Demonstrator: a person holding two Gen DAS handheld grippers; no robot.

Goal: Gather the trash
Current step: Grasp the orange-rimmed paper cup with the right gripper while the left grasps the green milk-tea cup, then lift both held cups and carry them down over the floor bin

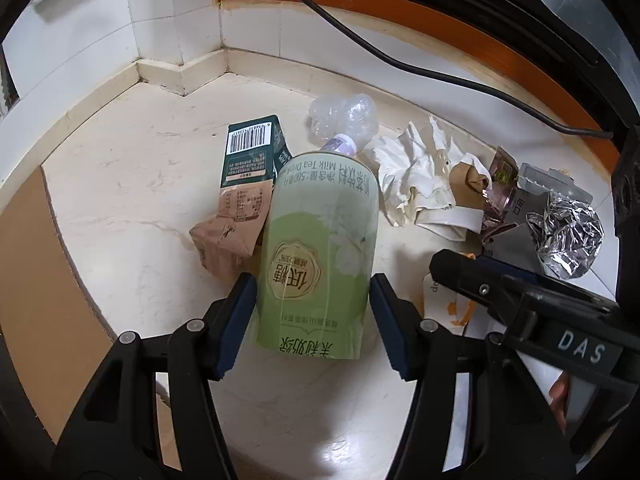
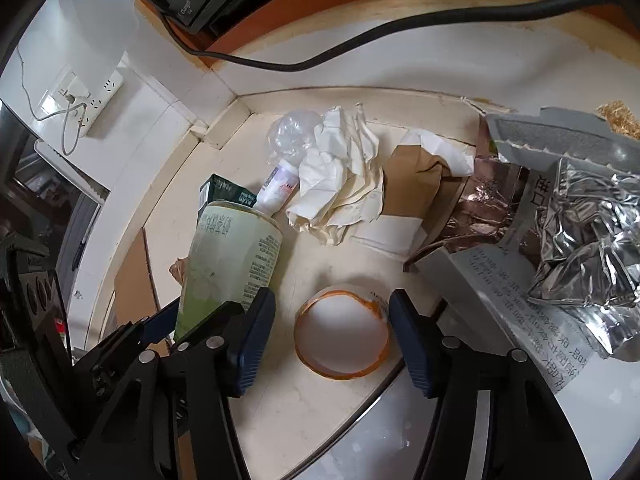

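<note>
A pale green milk tea bottle point(image 1: 320, 252) lies tilted on the cream floor, cap end away from me. My left gripper point(image 1: 313, 292) is shut on its lower body, a blue pad against each side. In the right wrist view the same bottle point(image 2: 232, 256) shows at the left, between that gripper's fingers. My right gripper point(image 2: 332, 320) stands open around a white paper cup with an orange rim point(image 2: 342, 336). The cup's mouth faces the camera; the right pad is at its rim and the left pad is a little clear of it.
Trash fills a tiled corner: a crushed clear bottle point(image 1: 344, 120), crumpled white paper point(image 1: 416, 172), a brown and green carton point(image 1: 240, 200), a brown paper bag point(image 2: 416, 184) and a foil bag point(image 2: 592, 240). A black cable point(image 1: 400, 52) crosses behind. Cardboard point(image 1: 32, 280) lies at the left.
</note>
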